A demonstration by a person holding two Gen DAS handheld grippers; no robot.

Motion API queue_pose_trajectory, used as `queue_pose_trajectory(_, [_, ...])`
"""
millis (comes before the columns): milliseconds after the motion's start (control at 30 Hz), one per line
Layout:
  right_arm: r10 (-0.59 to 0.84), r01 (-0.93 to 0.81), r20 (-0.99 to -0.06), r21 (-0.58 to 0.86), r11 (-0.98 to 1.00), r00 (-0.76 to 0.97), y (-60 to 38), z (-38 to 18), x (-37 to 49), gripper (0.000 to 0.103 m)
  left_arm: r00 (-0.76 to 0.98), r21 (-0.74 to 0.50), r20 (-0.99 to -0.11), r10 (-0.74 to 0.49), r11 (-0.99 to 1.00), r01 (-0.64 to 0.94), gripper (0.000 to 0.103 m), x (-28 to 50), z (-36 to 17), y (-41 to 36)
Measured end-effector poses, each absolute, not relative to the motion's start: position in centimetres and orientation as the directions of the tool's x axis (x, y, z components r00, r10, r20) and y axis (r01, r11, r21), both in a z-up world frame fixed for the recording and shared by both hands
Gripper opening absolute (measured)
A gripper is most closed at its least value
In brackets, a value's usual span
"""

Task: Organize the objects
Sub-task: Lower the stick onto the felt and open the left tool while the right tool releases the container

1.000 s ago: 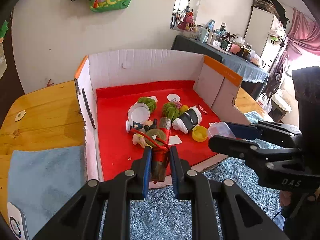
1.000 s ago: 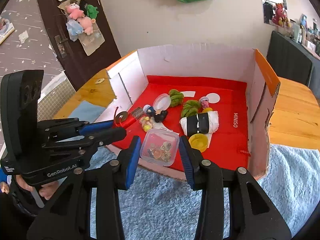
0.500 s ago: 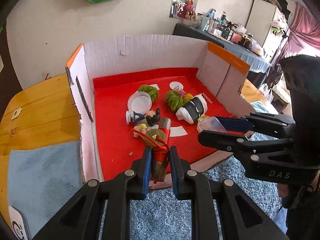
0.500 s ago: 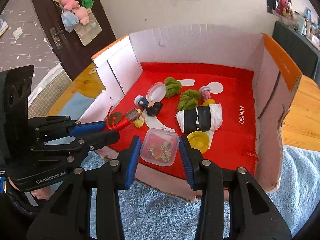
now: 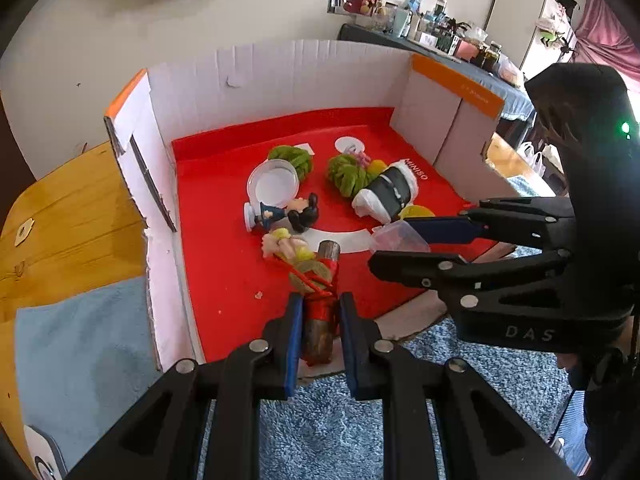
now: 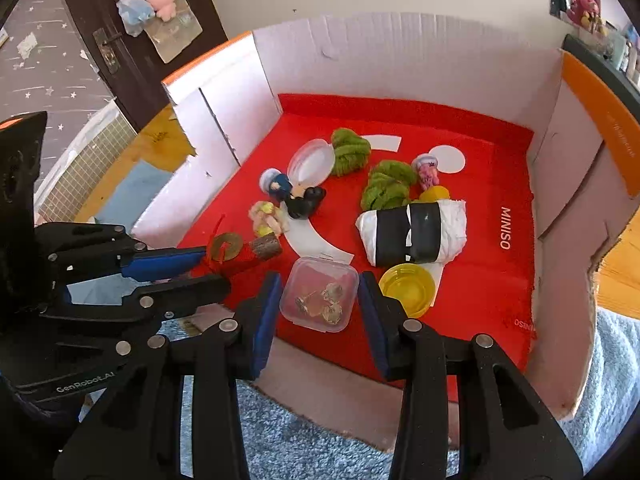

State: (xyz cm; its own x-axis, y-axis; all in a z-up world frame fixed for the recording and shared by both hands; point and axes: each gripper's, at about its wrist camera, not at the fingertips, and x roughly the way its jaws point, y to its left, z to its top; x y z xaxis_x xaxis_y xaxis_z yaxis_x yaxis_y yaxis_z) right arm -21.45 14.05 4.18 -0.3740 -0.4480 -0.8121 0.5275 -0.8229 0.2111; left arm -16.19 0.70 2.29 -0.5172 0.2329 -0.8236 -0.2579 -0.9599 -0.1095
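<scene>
Gripping a red-wrapped stick (image 5: 319,322) in closed left jaws, clear box (image 6: 319,294) (small trinkets inside) between right jaws

Clear case (image 6: 318,294) in box (image 6: 400,56), left of yellow lid (image 6: 407,289).

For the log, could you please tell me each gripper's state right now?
Left gripper: shut on the red-wrapped wooden stick.
Right gripper: shut on the small clear box.
</scene>
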Motion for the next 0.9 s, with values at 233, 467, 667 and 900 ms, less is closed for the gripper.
queue_pose_trajectory(233, [-0.428,0.507,-0.822,0.204,-0.838,-0.376,14.7,3.7,-22.2,0.038,-0.511,-0.105,-0.830,0.225,-0.962,-0.252,0.018,-16.8,1.8,0.8])
queue_pose_trajectory(467, [-0.394,0.478,-0.819,0.171,-0.862,-0.417,15.7,3.7,-22.4,0.038,-0.509,-0.119,-0.832,0.222,-0.966,-0.228,0.018,-17.7,1.2,0.8])
queue_pose_trajectory(667, [-0.368,0.450,-0.815,0.150,-0.880,-0.447,16.5,3.8,-22.8,0.038,-0.526,-0.114,-0.826,0.202,-0.974,-0.194,0.019,-18.4,1.1,0.6])
queue_pose_trajectory(900, [-0.349,0.438,-0.813,0.131,-0.890,-0.466,17.0,3.8,-23.2,0.038,-0.535,-0.121,-0.823,0.191,-0.979,-0.163,0.019,-19.4,0.8,0.5])
